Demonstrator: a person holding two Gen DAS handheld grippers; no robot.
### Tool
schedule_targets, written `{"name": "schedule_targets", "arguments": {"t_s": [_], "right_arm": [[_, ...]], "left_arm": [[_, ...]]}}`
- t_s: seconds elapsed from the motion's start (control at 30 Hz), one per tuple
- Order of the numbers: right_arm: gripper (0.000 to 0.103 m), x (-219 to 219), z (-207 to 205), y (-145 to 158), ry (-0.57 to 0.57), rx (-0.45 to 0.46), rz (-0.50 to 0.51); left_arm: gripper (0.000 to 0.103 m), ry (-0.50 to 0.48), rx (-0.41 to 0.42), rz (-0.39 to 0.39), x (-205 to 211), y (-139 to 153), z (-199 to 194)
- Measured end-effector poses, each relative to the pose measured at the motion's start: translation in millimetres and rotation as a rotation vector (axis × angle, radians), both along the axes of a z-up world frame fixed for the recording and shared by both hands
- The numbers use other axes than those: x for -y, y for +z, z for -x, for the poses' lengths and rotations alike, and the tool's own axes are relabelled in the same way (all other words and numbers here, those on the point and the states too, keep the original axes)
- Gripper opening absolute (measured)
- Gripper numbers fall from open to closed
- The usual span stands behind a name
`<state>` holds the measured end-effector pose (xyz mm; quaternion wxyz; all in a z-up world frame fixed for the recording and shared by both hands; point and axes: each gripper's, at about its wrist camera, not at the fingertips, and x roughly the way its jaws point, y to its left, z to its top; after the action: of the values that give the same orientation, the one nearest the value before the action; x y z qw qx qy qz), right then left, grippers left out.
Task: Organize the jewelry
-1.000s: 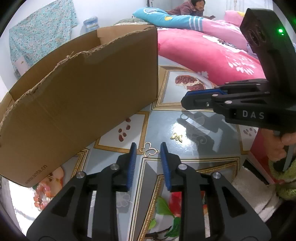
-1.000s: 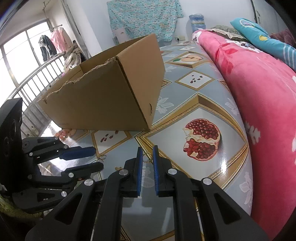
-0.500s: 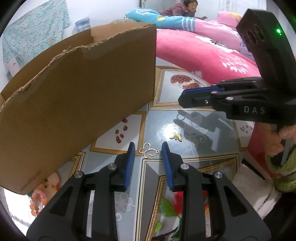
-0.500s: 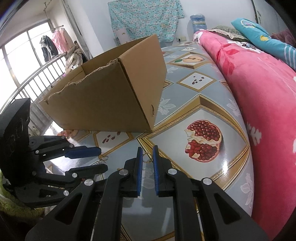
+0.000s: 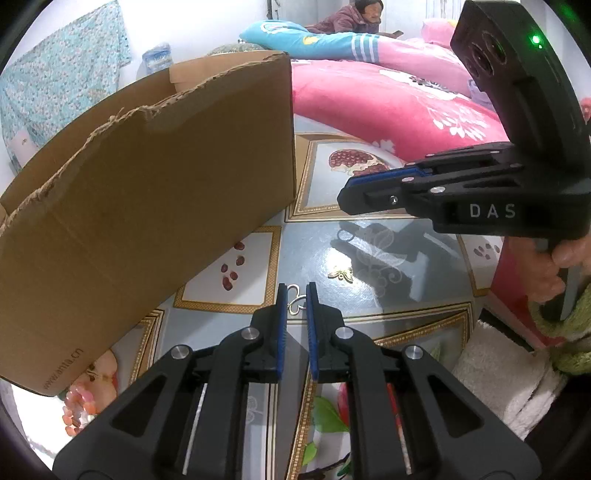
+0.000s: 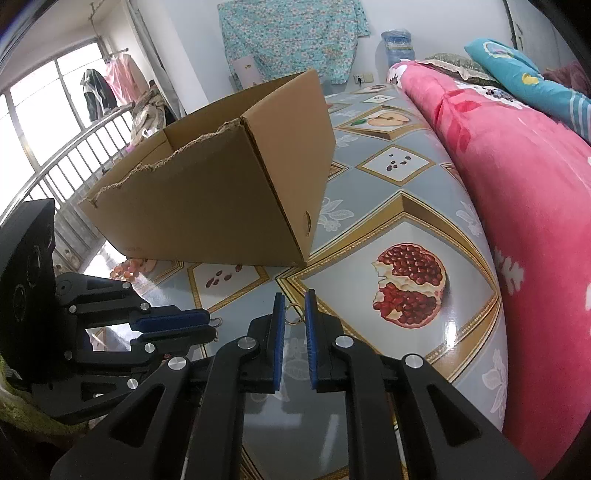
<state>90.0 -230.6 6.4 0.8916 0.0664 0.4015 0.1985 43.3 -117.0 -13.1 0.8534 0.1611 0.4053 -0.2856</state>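
Left gripper [image 5: 294,295] just closing on butterfly charm [image 5: 295,301]; cardboard box [image 5: 147,206] far-left, nearer than closed right gripper [image 5: 351,192].

Cardboard box [image 5: 147,206] on table [image 5: 369,221], butterfly charm [image 5: 340,274] right of it, bed [image 6: 535,184] beyond

We see a glossy table top [image 6: 417,206] printed with pomegranates and gold-edged squares, with a bed under a pink flowered blanket [image 6: 524,155] just beside it and a person lying at the bed's far end [image 5: 354,16]. On the white wall [image 6: 192,48] behind hangs a teal floral cloth [image 6: 291,33]. Daylight comes in through a large window [image 6: 40,107] with a metal railing [image 6: 74,155] and clothes hung near it.
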Motion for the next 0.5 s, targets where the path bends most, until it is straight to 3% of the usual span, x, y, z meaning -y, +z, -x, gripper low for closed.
{"name": "schedule_targets", "arguments": {"t_s": [0.3,0.5], "right_arm": [[0.011,-2,-1,1,0.004,0.001,0.003],[0.011,-3,1,5,0.007,0.012,0.006]], "left_arm": [[0.004,0.002,0.000,-0.002,-2,0,1],[0.004,0.029,-0.027,0.056,-11,6,0]]}}
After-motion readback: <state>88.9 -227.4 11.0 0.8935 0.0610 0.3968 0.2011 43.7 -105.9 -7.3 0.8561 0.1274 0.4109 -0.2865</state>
